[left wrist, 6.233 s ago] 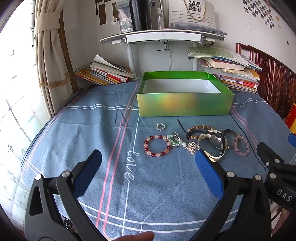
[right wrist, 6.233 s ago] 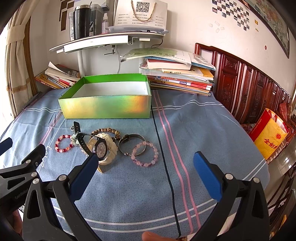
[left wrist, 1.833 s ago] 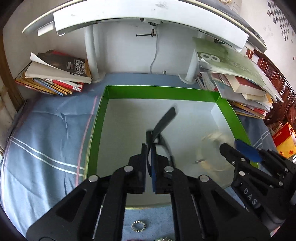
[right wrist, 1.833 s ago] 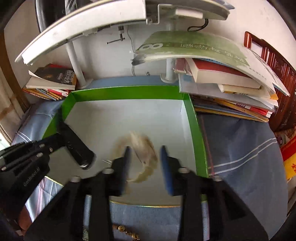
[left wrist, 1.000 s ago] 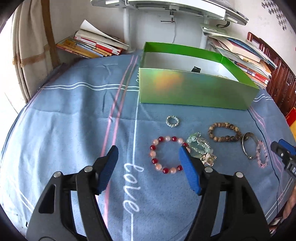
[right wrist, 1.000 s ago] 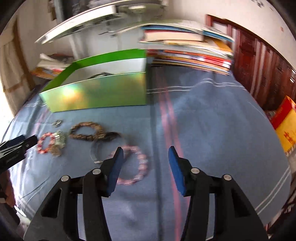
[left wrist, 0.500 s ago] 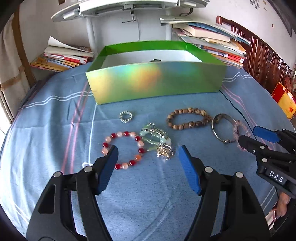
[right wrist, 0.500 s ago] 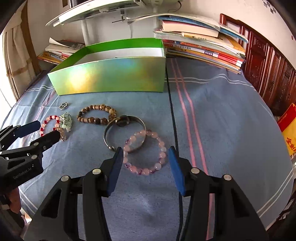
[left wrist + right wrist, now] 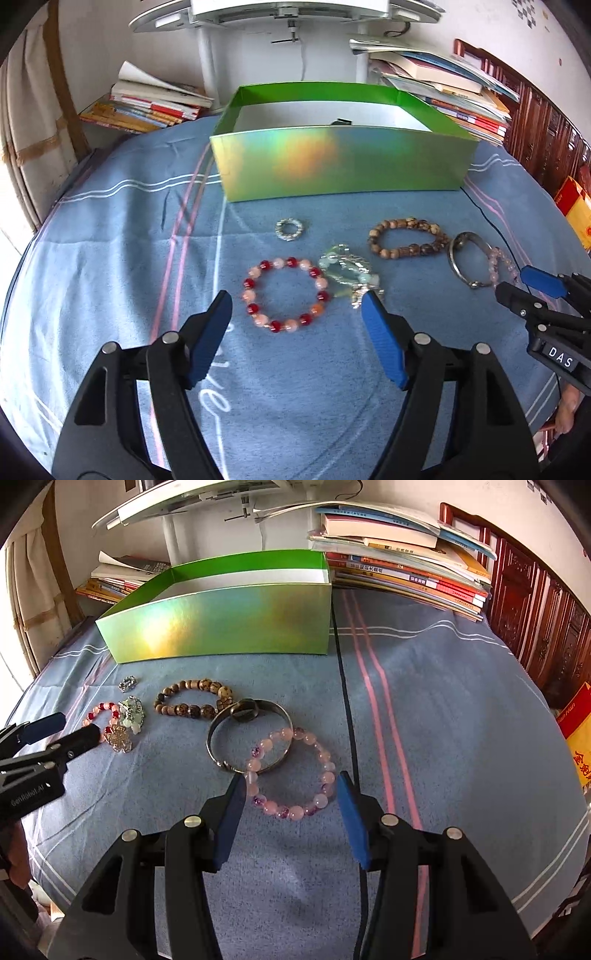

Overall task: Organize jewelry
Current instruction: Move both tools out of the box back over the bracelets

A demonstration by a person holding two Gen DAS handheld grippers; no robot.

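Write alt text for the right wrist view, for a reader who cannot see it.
The open right gripper hovers over a pink bead bracelet on a blue striped cloth. The bracelet overlaps a metal bangle; a brown bead bracelet and a green box lie beyond.

Both fisheye views look forward and down from low over the blue bedspread (image 9: 110,236), facing the green box (image 9: 343,162) and the book stacks behind it. The left wrist camera sits further left, close above the red bead bracelet (image 9: 285,294); the right wrist camera sits close above the pink bead bracelet (image 9: 295,773). Both views show the box, all the jewelry and the other gripper's tips at the edge.
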